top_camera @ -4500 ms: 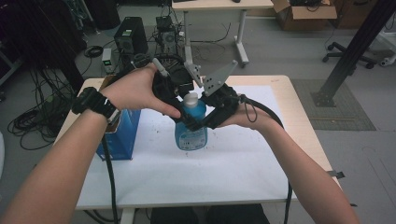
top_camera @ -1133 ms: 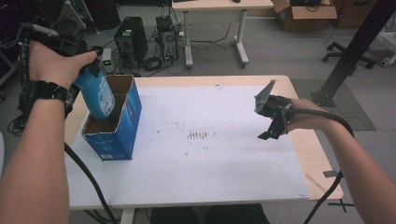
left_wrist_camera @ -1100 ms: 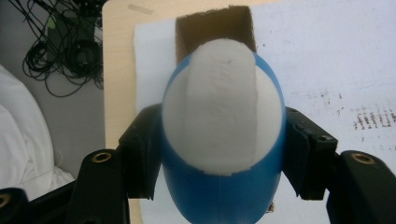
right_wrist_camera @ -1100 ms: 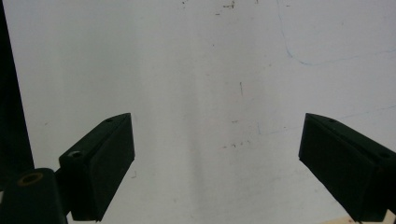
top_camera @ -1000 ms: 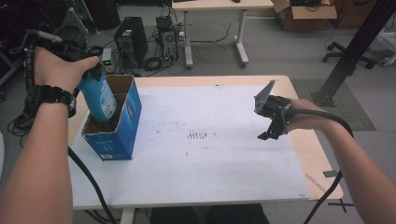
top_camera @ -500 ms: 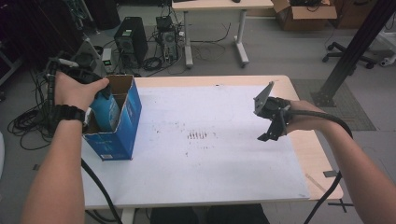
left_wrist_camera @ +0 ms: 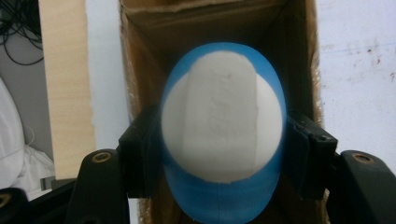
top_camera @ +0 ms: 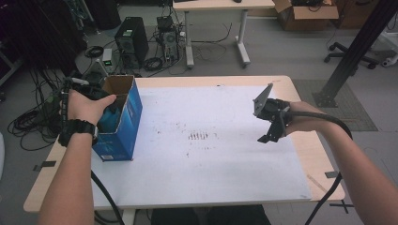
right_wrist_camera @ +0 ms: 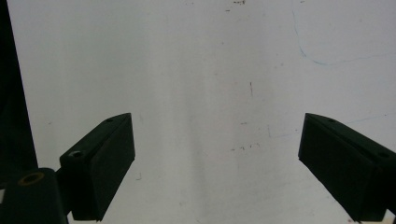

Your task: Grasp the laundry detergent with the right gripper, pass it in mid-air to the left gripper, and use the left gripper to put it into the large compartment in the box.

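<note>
Blue plastic bottle [left_wrist_camera: 223,154], probably light, smooth and slippery, best held across its sides, sits partly inside the open blue carton [top_camera: 123,123] at the table's [top_camera: 225,187] left edge, pinched by the left gripper [left_wrist_camera: 223,158], wrist bent downward, while the right gripper [right_wrist_camera: 217,163] hovers spread apart over the white tabletop.

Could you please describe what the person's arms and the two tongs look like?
Both forearms are bare, with no sleeves. A black watch sits on the left wrist. The left tongs and right tongs are black, with blocky flat-faced jaws and brass-coloured screws near their bases. A thick black cable trails from the right tongs, which carry a grey three-cornered plate.
</note>
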